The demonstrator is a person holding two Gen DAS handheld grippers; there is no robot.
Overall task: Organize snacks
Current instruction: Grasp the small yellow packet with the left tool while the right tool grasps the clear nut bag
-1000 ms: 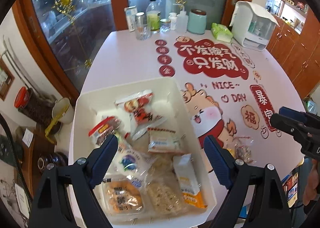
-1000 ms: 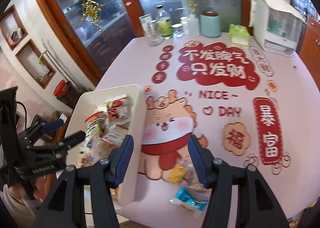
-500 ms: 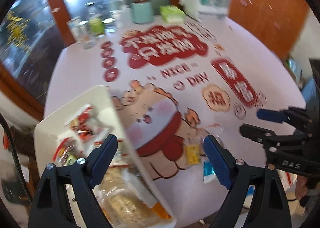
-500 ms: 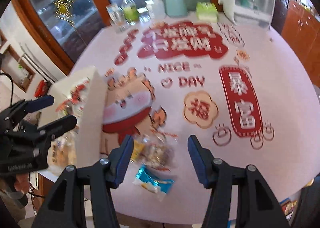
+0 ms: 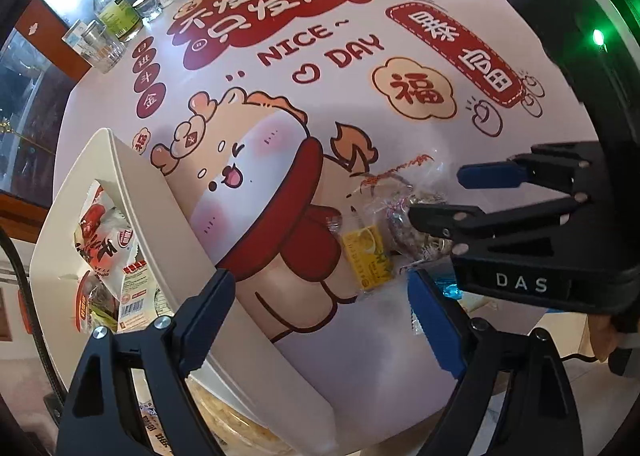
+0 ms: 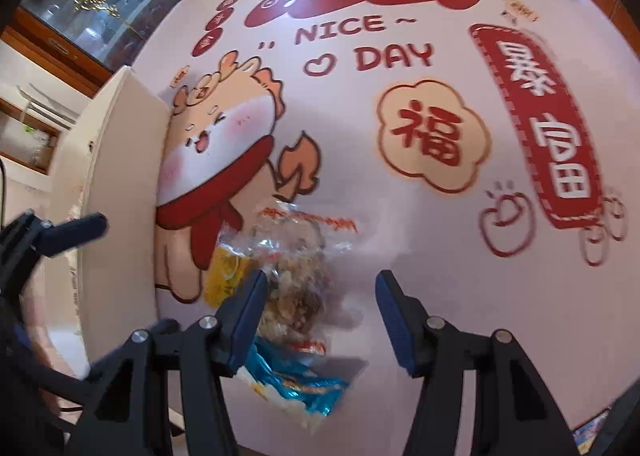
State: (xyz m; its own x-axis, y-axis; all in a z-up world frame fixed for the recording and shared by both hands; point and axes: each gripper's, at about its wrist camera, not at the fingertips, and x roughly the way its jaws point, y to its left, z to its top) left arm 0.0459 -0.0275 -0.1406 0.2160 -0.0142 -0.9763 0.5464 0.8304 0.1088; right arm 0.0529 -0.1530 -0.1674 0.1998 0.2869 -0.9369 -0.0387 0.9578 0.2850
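The round table (image 5: 400, 7) wears a cover reading "NICE DAY". At its left edge sits a white bin (image 5: 168, 211) of snack packs. Right gripper (image 6: 318, 296) (marked "DAS") gapes over a clear snack bag (image 6: 296, 256) — untouched. Left gripper (image 5: 320, 320) stands wide, empty, near a yellow packet (image 5: 366, 256).

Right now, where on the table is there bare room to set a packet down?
Free: the mat right of the clear snack bag, and up past "NICE DAY". Crowded: the loose snacks beside the white bin, the full bin, and the bottles along the far edge.
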